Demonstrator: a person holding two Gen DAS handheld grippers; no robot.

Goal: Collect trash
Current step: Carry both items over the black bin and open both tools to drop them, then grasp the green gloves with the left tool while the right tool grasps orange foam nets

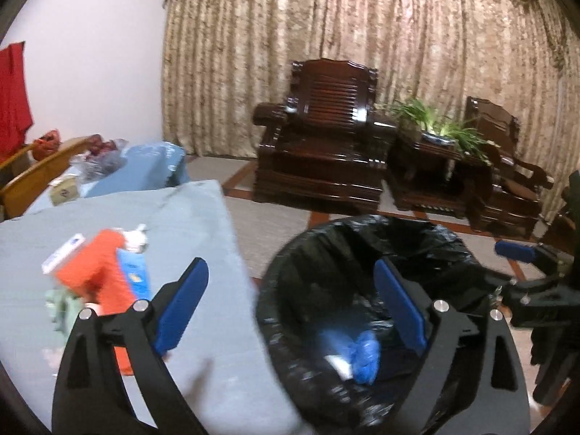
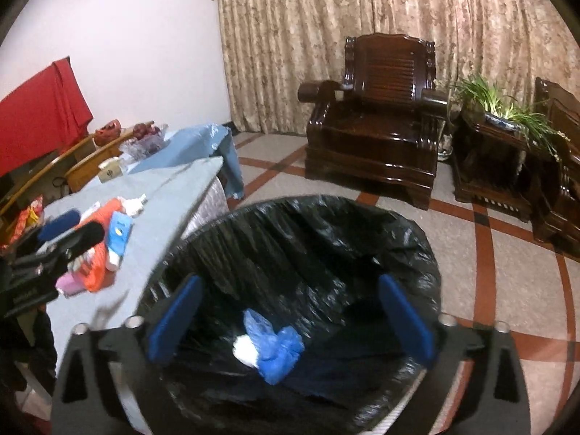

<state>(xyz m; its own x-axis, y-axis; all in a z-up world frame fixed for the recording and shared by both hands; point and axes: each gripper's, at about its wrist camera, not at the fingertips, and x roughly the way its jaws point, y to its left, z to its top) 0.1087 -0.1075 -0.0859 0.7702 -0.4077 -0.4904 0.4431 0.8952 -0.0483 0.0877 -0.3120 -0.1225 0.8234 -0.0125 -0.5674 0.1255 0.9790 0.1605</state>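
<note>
A bin lined with a black bag (image 1: 362, 250) (image 2: 290, 232) stands on the floor beside the table. In its bottom lie a crumpled blue plastic bag (image 1: 366, 360) (image 2: 277, 346) and a white scrap (image 2: 244, 348). My right gripper (image 2: 290, 280) hangs open over the bin's mouth, nothing between its pads. My left gripper (image 1: 290, 264) is open and empty too, one finger over the table's edge and the other over the bin. On the grey-blue tablecloth (image 1: 181, 217) (image 2: 170, 192) lie an orange packet (image 1: 94, 272) (image 2: 103, 253), a blue packet (image 1: 136, 275) (image 2: 117, 232) and smaller scraps.
Two dark wooden armchairs (image 1: 319, 145) (image 2: 380, 119) flank a side table with a potted plant (image 1: 438, 127) (image 2: 507, 112) before a beige curtain. A second blue-clothed table (image 1: 145, 166), wooden chairs and a red cloth (image 2: 40, 108) stand at the left. Tiled floor surrounds the bin.
</note>
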